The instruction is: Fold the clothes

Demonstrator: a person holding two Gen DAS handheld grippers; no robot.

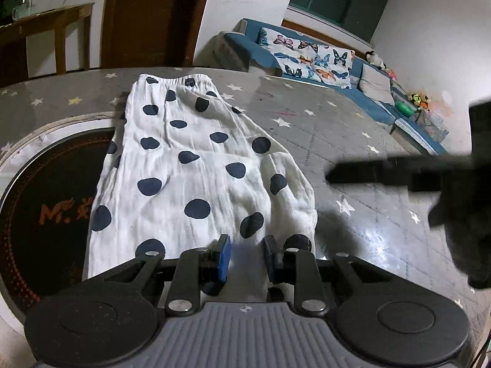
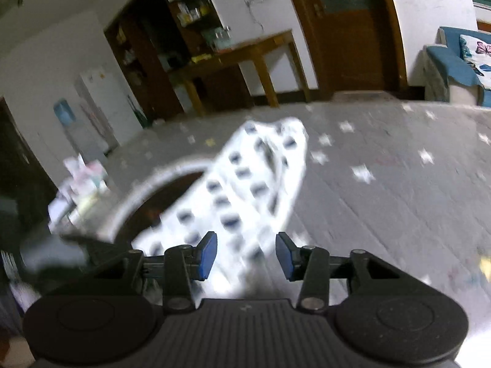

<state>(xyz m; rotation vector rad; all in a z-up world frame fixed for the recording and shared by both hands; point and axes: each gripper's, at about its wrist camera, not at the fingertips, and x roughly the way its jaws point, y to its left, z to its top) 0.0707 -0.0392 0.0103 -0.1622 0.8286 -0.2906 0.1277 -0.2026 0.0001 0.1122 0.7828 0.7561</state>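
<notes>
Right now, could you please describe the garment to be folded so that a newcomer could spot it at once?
Look at the grey star-printed table cover. Lying flat on it, partly overlapping a dark round inset, is the white garment. Its large navy dots and gathered elastic waistband at the far end mark it out.

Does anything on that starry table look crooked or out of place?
Slightly. The polka-dot garment lies askew, its left edge overhanging the dark round inset in the starry table cover, with some wrinkles. No spill or damage shows.
</notes>
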